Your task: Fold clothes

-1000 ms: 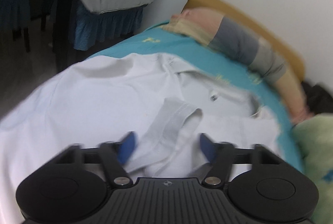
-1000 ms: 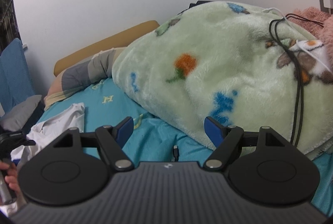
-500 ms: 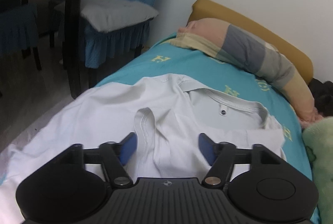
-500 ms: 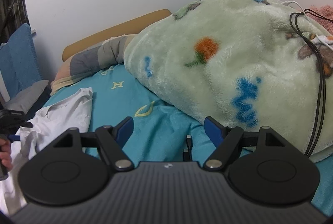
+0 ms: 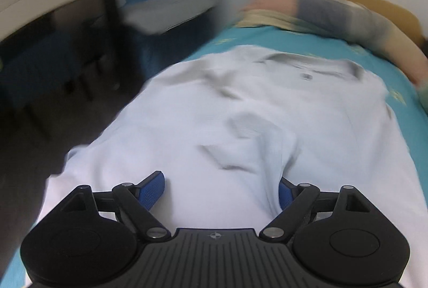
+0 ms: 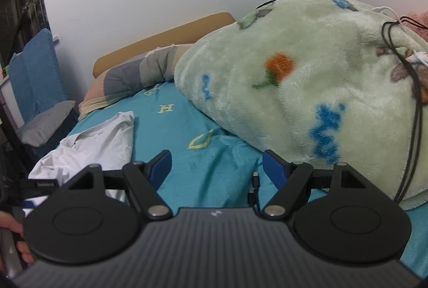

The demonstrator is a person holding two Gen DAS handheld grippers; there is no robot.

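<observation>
- My read is that I'm early in the fold: the white T-shirt (image 5: 267, 127) lies spread on the bed (image 5: 347, 52), collar toward the striped pillow (image 5: 334, 12), and I see no clean fold line across it yet.
- A bunched ridge of cloth runs down the middle of the shirt toward my left hand-held gripper (image 5: 222, 189); it looks like a sleeve or a loose pleat, but the left wrist view is motion-blurred and I can't tell which.
- The left hand-held gripper has its jaws spread wide, with shirt fabric lying between the blue pads; the right-hand pad is partly covered by the ridge of cloth. Nothing is pinched.
- My right hand-held gripper (image 6: 216, 165) is also spread wide and holds nothing. It hangs over bare teal sheet, well apart from the shirt, pointing at the green fleece blanket (image 6: 307, 90).
- From the right wrist view, the shirt's far edge (image 6: 101, 138) looks crumpled, so some flattening is probably still needed.
- Still to do, as I judge it: smooth the ridge, bring both sleeves in, then fold the body.
- A cable plug (image 6: 255, 181) lies on the sheet between the right jaws; I'd keep clear of it.
</observation>
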